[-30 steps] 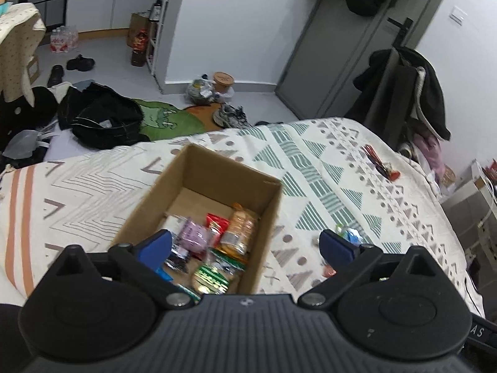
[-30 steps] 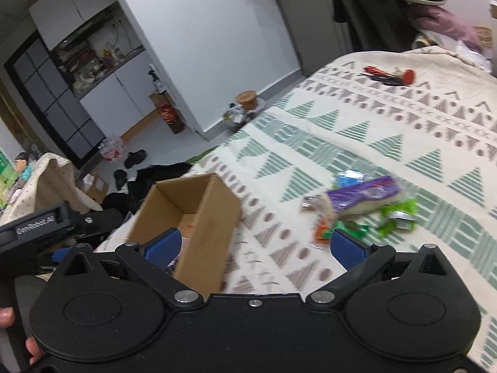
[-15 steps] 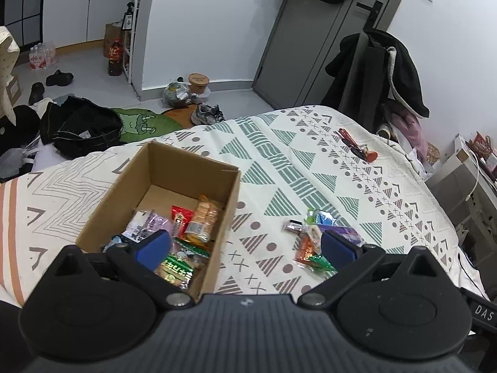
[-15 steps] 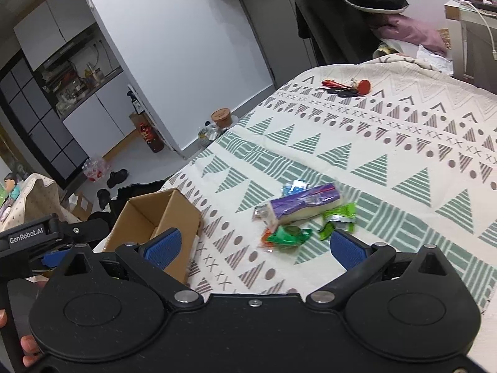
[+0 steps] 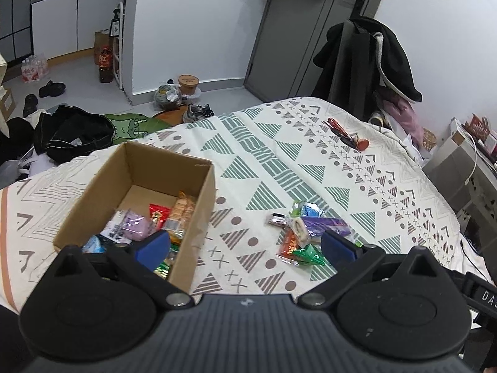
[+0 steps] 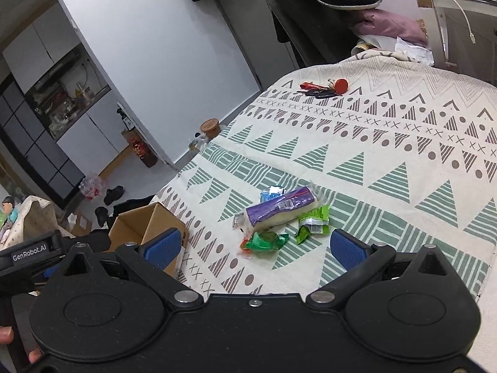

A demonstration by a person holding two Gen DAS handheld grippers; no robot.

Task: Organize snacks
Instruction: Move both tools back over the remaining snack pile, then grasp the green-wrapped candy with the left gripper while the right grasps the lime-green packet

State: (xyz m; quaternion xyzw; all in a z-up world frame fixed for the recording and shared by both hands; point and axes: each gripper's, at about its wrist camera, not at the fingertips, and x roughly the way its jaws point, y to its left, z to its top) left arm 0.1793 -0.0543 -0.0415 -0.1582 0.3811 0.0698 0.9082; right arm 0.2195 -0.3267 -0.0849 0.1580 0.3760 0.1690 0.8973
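An open cardboard box (image 5: pixel 198 214) stands on the patterned bedspread (image 5: pixel 279 161) and holds several snack packets (image 5: pixel 155 220). To its right lies a loose pile of snacks (image 5: pixel 306 233): a long purple-and-white pack (image 6: pixel 279 209), green wrappers (image 6: pixel 312 220), a blue packet and an orange one. My left gripper (image 5: pixel 245 244) hovers open above the box's near right corner, holding nothing. My right gripper (image 6: pixel 253 248) is open and empty just short of the pile. The box's corner (image 6: pixel 146 227) shows at the left of the right wrist view.
Red-tagged keys (image 5: pixel 349 135) lie farther back on the bed. Clothes, shoes and bags litter the floor (image 5: pixel 74 127) beyond the bed's far edge. A coat-draped chair (image 5: pixel 369 62) and a desk (image 5: pixel 466 161) stand to the right. A hand (image 6: pixel 9 338) grips the left tool.
Both views have drawn back and swung right. The box has slid leftward in each view and the snack pile has come fully into sight. Both grippers stayed open.
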